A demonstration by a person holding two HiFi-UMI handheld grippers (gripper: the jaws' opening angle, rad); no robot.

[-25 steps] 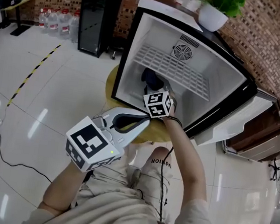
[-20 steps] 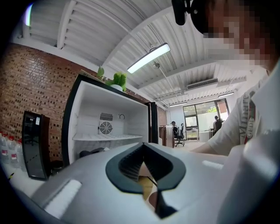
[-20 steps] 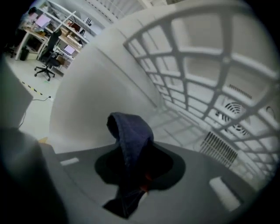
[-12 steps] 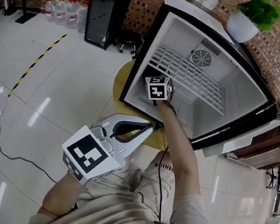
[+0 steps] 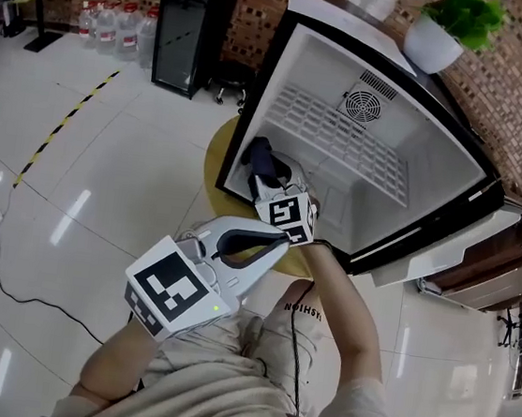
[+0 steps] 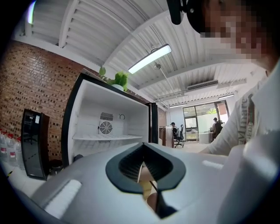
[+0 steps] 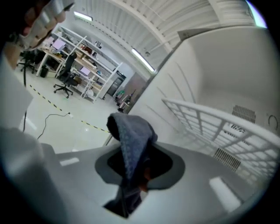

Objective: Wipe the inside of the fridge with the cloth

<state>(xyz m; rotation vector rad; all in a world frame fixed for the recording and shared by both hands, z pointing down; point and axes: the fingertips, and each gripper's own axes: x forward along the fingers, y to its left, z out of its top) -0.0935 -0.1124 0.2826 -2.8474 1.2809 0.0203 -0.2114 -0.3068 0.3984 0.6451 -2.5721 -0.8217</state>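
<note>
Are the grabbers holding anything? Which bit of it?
The right gripper pinches the dark cloth partway along, one bunched end poking out past the fingers. The left gripper is shut on nothing.

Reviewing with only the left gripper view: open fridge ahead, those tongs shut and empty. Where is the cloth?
Observer: The right tongs are shut on the cloth, a dark grey-blue one.
Operator: Is it inside the fridge?
Observer: In the head view the cloth sits at its lower left front corner, just inside the opening.
Operator: What does the fridge stand on?
Observer: A round yellow table.
</note>
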